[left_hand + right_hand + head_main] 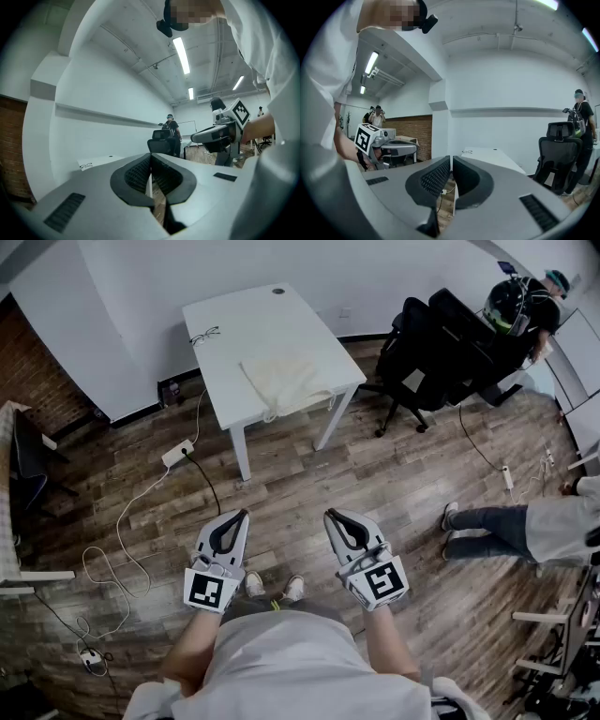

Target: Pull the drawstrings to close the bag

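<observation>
I see one container, a cream drawstring bag [286,381], lying flat on the white table [244,315] well ahead of me. Its cords [328,396] trail from its near end to the table's front edge. I cannot tell what is inside it.

By my count there is one bag, one table, one pair of glasses [204,335] near the table's far left corner, and one power strip [176,454] on the wood floor. I have two grippers.

I hold both close in front of my body, side by side and apart, pointing forward toward the table and far short of it. The left gripper [241,515] has its jaws pressed together with nothing between them. The right gripper [331,516] shows only a thin slit between its pads and is also empty.
</observation>
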The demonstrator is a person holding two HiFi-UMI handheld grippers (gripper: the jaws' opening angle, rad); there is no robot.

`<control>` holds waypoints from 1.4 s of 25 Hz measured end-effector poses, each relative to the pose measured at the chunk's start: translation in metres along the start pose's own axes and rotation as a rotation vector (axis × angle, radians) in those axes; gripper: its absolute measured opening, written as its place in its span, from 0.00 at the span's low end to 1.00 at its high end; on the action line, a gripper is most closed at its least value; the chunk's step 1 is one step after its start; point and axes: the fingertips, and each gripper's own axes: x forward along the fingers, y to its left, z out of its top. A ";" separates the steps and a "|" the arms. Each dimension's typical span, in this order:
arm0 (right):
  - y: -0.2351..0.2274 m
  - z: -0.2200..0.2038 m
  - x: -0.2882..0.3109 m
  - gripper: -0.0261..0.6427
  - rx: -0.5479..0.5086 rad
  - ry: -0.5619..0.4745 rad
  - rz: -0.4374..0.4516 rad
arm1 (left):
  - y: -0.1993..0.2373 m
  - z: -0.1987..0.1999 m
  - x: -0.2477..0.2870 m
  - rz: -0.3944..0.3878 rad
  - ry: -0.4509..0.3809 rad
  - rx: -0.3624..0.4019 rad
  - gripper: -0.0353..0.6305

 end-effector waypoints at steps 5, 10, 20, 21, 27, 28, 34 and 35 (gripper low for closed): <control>-0.020 -0.002 -0.009 0.11 0.026 -0.035 -0.025 | -0.009 -0.002 0.008 0.017 0.009 -0.002 0.08; -0.044 -0.013 -0.022 0.11 0.049 -0.029 -0.022 | -0.021 -0.007 0.017 0.049 0.027 0.004 0.08; -0.063 -0.045 -0.024 0.11 0.082 0.010 0.021 | -0.034 -0.037 0.046 0.072 0.090 0.005 0.08; -0.068 -0.047 -0.022 0.11 0.084 0.016 0.020 | -0.033 -0.039 0.053 0.069 0.091 0.003 0.08; -0.108 -0.056 0.006 0.11 0.085 0.045 -0.017 | -0.011 -0.059 0.103 0.040 0.081 -0.023 0.08; -0.118 -0.055 0.015 0.11 0.086 0.048 -0.026 | -0.003 -0.063 0.114 0.035 0.083 -0.030 0.08; -0.175 -0.037 0.096 0.11 0.057 0.079 -0.022 | 0.066 -0.063 0.189 0.027 0.068 -0.028 0.08; -0.183 -0.033 0.110 0.11 0.050 0.085 -0.023 | 0.078 -0.063 0.200 0.027 0.066 -0.032 0.08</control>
